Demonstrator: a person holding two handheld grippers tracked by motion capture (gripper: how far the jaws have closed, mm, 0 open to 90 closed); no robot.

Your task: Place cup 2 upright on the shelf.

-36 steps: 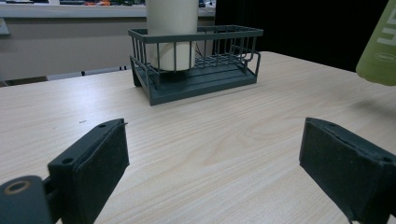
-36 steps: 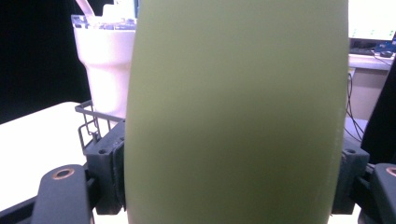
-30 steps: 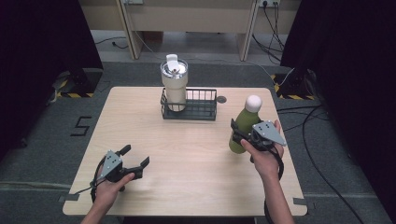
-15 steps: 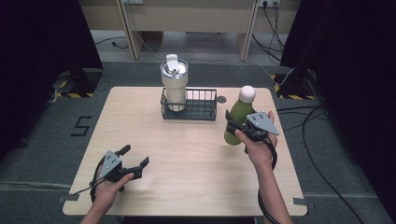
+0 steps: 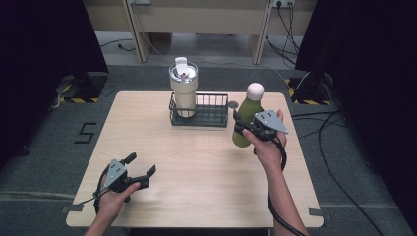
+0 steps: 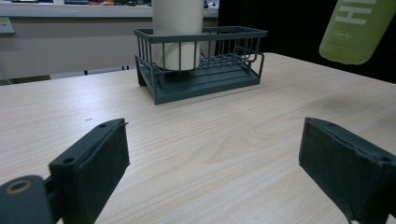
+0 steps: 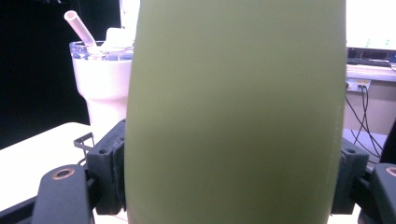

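My right gripper (image 5: pixel 242 129) is shut on a green bottle (image 5: pixel 251 109) with a white cap. It holds the bottle upright above the table (image 5: pixel 196 187), just right of a dark wire basket (image 5: pixel 206 114). A white tumbler (image 5: pixel 183 88) with a lid and straw stands in the basket's left end. In the right gripper view the bottle (image 7: pixel 233 116) sits between both pads (image 7: pixel 109 168), with the tumbler (image 7: pixel 100 79) behind it. My left gripper (image 5: pixel 141 163) rests open at the table's front left. Its own view looks past its gripper (image 6: pixel 212 158) to the basket (image 6: pixel 201 70) and the hanging bottle (image 6: pixel 357 28).
A small dark disc (image 5: pixel 233 104) lies on the table just right of the basket. Cables (image 5: pixel 324 128) run across the floor to the right of the table. Bare wood lies between the two grippers.
My right gripper has carried the bottle away from the table's right edge, up and toward the basket. The left gripper has stayed where it was.
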